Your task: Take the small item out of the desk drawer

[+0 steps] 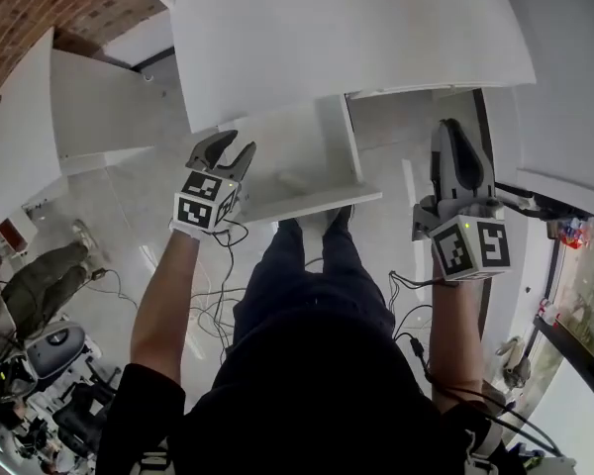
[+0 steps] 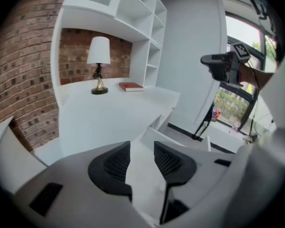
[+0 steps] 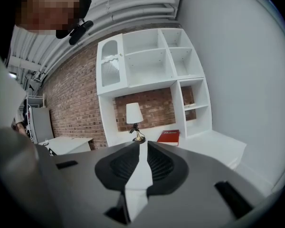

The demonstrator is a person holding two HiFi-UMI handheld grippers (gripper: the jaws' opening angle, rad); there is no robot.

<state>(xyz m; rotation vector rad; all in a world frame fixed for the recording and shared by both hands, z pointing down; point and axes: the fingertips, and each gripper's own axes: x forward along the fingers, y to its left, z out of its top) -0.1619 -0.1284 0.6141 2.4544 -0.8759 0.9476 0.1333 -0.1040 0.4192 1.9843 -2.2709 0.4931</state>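
Grey left gripper (image 1: 233, 146) (image 2: 141, 147) hangs in front of the desk (image 1: 356, 38), above the left side of the open drawer (image 1: 342, 142). Its jaws stand clearly apart and released. Nothing is between them; only the white drawer (image 2: 149, 139) shows through the gap, and they touch nothing that I can see.

Right gripper (image 1: 453, 127) (image 3: 142, 145) is also in front of the desk, to the right of the drawer and apart from it. Its jaws are almost together, with only a thin slit between the tips, and the slit is empty. It points toward the desk, where its view shows the desk top (image 3: 213, 144).

On the desk stand a lamp (image 2: 99, 63) (image 3: 134, 120) and, just beside it, a red book (image 2: 131, 86) (image 3: 169, 137) lying flat. Above the desk rise white shelves (image 3: 152, 61), and behind it is a brick wall (image 2: 19, 80). Right of the desk there is a plain white wall (image 3: 242, 56). The floor (image 1: 129, 196) in front of the desk is pale, and black cables (image 1: 213, 295) lie on it near the person's legs (image 1: 307, 265).

The drawer sticks out from under the desk's front edge, toward the person. On its bottom the head view shows a faint pale item (image 1: 295, 178), near the middle. It is too small and too pale to tell its shape, its long axis or which way it points.
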